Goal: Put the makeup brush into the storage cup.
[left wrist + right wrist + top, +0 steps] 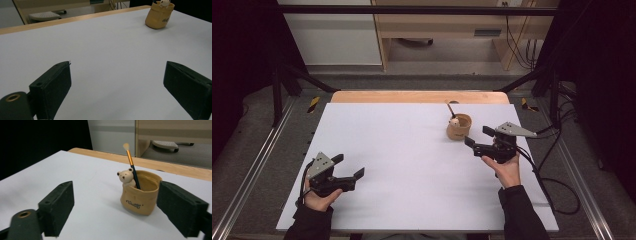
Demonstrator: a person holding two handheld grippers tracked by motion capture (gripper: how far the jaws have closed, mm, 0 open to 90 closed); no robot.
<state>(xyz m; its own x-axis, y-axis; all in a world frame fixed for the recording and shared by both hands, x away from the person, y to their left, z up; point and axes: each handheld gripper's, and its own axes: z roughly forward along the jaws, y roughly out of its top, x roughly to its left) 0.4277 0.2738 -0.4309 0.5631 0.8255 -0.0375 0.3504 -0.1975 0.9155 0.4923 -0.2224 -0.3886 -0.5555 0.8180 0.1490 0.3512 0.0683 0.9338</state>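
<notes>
A tan ceramic pot (459,127) (140,195) (159,15) with a small bear figure (126,177) on its rim stands at the back right of the white board (412,165). A paintbrush (132,167) with a dark handle leans inside the pot, bristles up. My right gripper (478,137) (115,207) is open and held just to the right of the pot, apart from it, jaws pointing at it. My left gripper (349,166) (117,85) is open near the front left of the board, with nothing between its jaws.
The board lies on a wooden table (419,96) whose far edge shows behind it. Black frame bars (412,9) run across the back and down both sides. A cable (557,190) trails off to the right of my right gripper.
</notes>
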